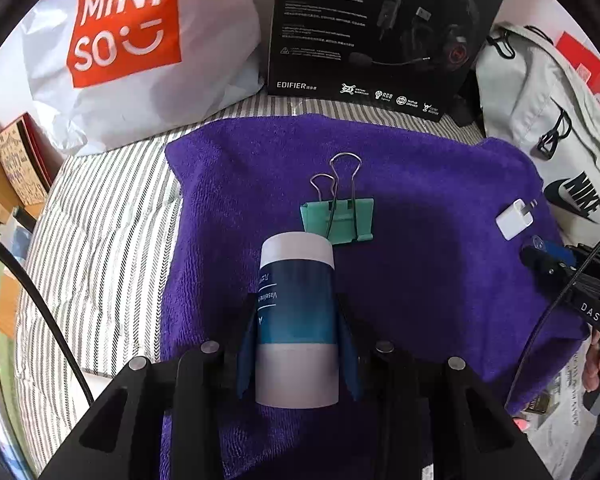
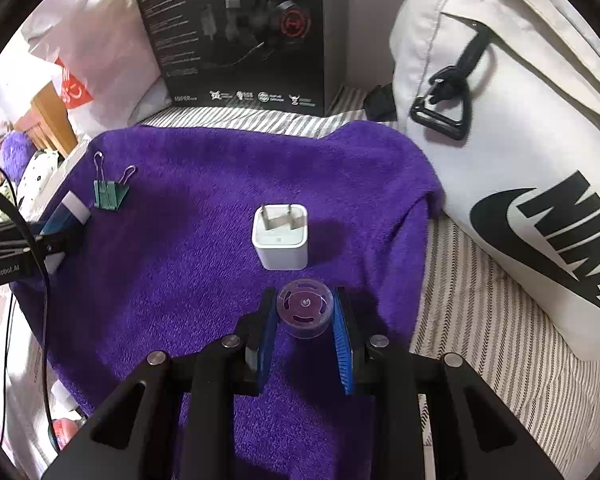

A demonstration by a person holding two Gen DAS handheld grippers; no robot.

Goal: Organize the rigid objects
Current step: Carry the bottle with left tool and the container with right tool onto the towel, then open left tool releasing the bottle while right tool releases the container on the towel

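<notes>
Lying clamped between left claw [image 1: 296, 344] pads: Vaseline tube [image 1: 296, 320].

On the towel [image 2: 188, 248], the charger [image 2: 280, 238] sits at center, the binder clip [image 2: 110, 196] at ten o'clock, the spool [image 2: 305, 307] at six o'clock just beside the charger.
</notes>
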